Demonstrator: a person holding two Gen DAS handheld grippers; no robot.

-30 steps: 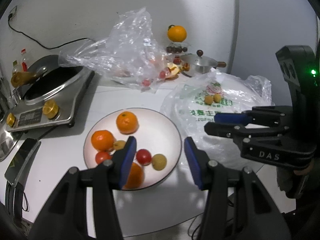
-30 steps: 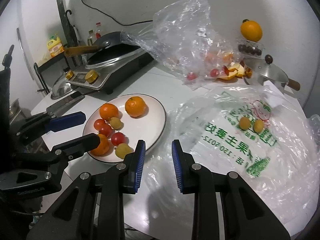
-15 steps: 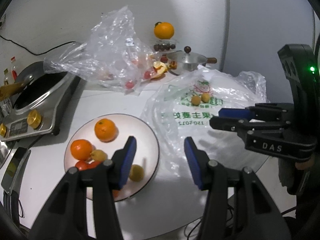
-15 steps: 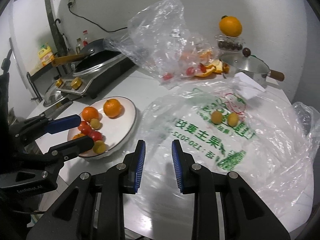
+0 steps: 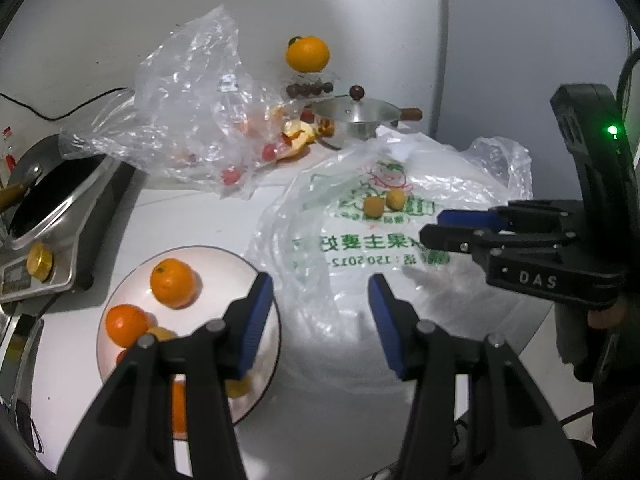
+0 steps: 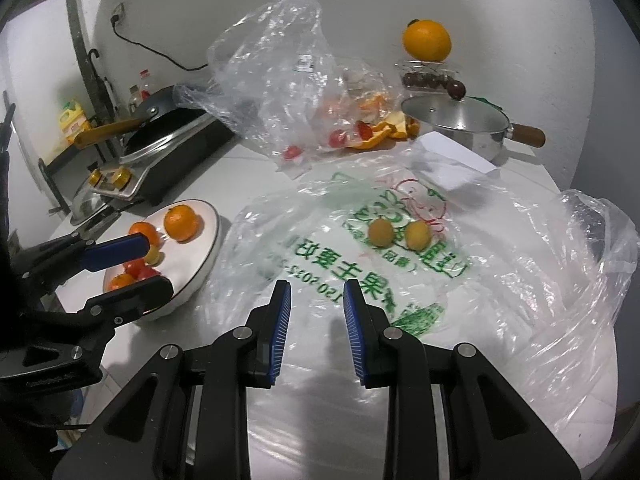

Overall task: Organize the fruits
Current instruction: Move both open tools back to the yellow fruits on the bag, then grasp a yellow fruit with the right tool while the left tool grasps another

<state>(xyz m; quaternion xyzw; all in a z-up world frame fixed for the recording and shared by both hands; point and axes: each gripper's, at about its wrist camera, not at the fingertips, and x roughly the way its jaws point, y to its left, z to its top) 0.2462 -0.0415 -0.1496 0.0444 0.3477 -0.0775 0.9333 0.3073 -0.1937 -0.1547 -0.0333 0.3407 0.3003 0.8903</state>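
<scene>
Left gripper (image 5: pixel 320 320) gapes empty, hiding some plate (image 5: pixel 264 384) fruit; right gripper (image 6: pixel 316 320) narrowly parted, empty.

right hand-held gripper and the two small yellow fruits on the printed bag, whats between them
Only the flat printed plastic bag lies between the right hand-held gripper and the two yellow fruits; nothing else lies there. The right wrist view shows it.
</scene>
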